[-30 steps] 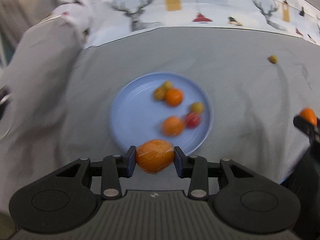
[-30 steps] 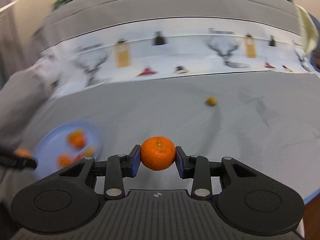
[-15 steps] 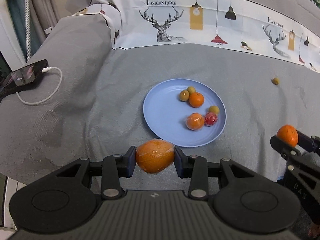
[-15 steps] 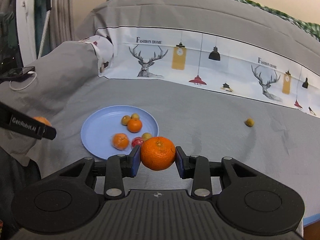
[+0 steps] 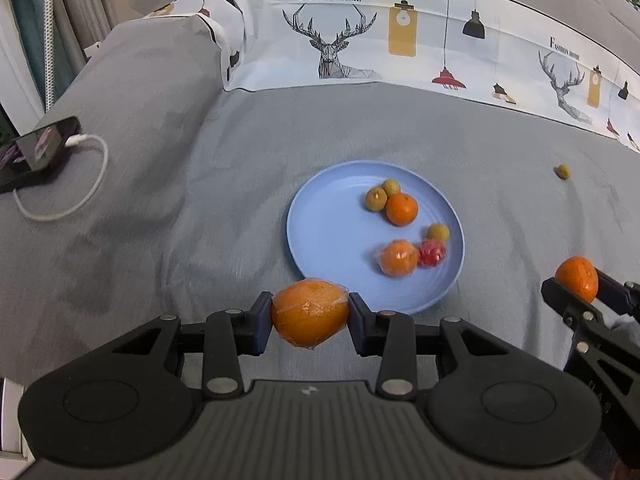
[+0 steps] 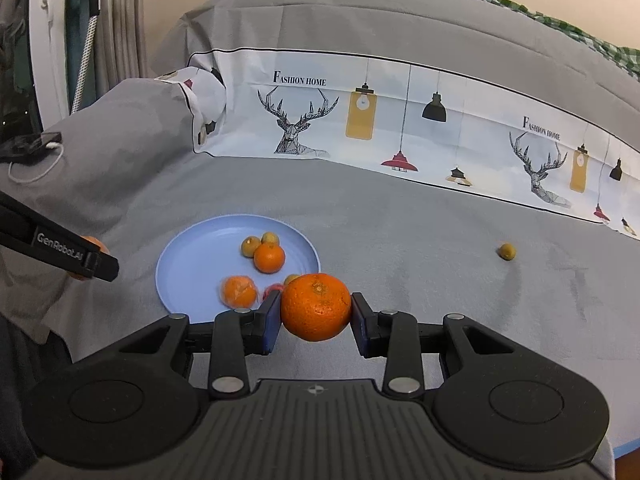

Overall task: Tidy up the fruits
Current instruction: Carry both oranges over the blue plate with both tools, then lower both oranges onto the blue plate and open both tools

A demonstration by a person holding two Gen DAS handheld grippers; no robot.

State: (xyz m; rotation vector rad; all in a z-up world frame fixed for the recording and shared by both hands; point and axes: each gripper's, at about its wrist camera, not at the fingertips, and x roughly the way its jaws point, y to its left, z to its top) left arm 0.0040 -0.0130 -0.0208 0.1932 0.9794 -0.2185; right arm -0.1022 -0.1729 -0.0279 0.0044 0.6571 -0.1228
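With blur gone and both views steadied short of the blue plate (image 5: 320,236) mid-bed, your left claw (image 5: 310,314) pinches a wrapped orange (image 5: 310,312), your right claw (image 6: 316,308) a mandarin (image 6: 316,306), both ready to drop.

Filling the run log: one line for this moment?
left gripper: wrapped orange | right gripper: bare orange | plate: six fruits | stray fruit: on cloth
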